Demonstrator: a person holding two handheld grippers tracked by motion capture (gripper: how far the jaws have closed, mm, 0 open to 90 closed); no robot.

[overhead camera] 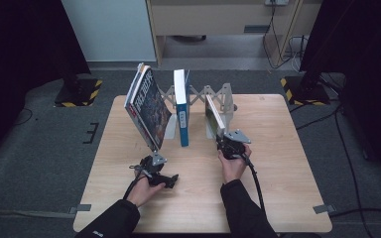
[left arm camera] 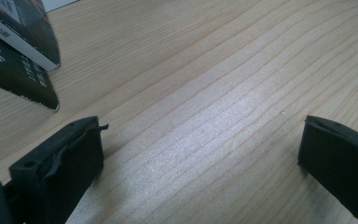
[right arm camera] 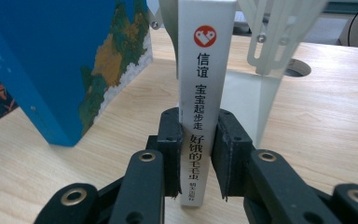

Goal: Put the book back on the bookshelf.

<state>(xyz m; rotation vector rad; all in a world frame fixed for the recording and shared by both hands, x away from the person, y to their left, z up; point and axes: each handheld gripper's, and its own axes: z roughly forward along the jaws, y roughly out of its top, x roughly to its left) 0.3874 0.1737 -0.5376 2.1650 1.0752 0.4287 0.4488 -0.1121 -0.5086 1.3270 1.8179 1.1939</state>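
Item: expanding white book rack (overhead camera: 198, 94), set upright at the far middle of the wooden counter (overhead camera: 278, 198). Its scissor-lattice back is seen in the high view, with flat white dividers (right arm camera: 247, 100) standing forward from it.

Contents, listed left to right as seen in the high view:
- A large dark-covered book (overhead camera: 149, 106) is leaned steeply to the left, its lower corner resting on the counter just ahead of the left tool. A second volume is pressed against its far side. In the left gripper view their lower corners (left arm camera: 18, 56) are seen at the upper left, lifted clear of the wood.
- A blue book (overhead camera: 181, 106) is stood almost upright in the middle compartment, apart from both neighbours. An illustrated cover in greens and yellows is shown in the right gripper view (right arm camera: 51, 70).
- A thin white-spined book (right arm camera: 203, 93) is stood upright at the right end, just beside a divider. Its spine bears a red round emblem and a column of black characters.

Tools:
- The right tool (right arm camera: 198, 154) is pinched on the lower spine of the thin white-spined book, both pads pressed flat against its covers, the book's foot resting on the counter.
- The left tool (left arm camera: 200, 149) is held spread wide over bare counter, nothing between its pads, near the leaning book's corner but not touching it.
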